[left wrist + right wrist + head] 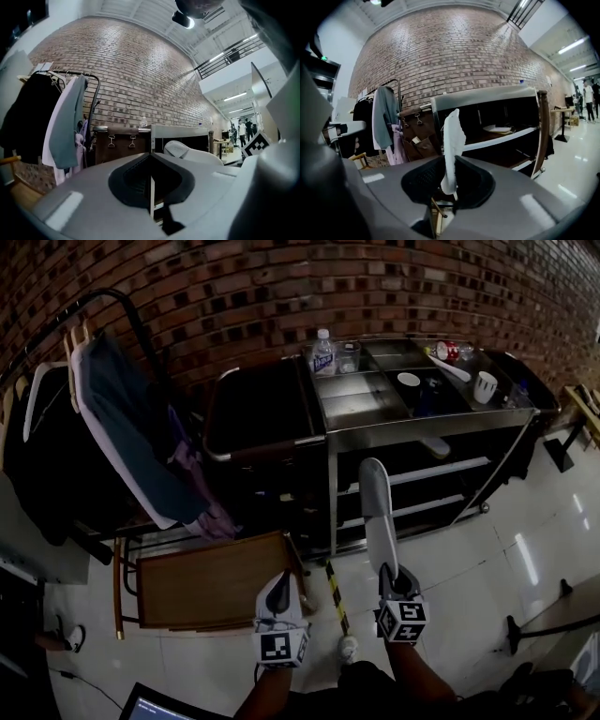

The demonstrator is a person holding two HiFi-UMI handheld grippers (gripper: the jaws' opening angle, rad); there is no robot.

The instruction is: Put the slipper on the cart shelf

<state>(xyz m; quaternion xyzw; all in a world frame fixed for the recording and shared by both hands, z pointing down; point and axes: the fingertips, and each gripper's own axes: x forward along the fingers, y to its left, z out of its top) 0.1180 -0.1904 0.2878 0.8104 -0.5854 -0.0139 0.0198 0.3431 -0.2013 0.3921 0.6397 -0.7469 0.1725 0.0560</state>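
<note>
Head view: my right gripper (388,570) carries the white slipper (377,512) by one end, and the free end reaches out toward the steel cart (330,442). The jaws are drawn in narrow and pinch the slipper between them. I judge the end grip deliberate: it lets the length of the slipper lead into a shelf opening while the gripper stays outside the frame. The slipper is in the air, not yet on any cart shelf (441,470), so I take this for the carrying stage, with the placing to come.

My left gripper (278,589) hangs beside it over a wooden chair (211,582). Its jaws are together with nothing between them, and it seems to have no part in this step.

The right gripper view shows what the head view cannot. The slipper stands there as a thin upright strip, so it appears to be held on edge, and it would probably need rolling flat before it is set down. That view also looks straight into the open shelves, where a pale flat thing (497,128) already lies; it may be the other slipper, but I cannot tell. The left gripper view catches the carried slipper from the side, in front of the cart. Only the head view takes in the bottle (322,354) on the cart's worktop and the clothes rack (112,418) at left.
</note>
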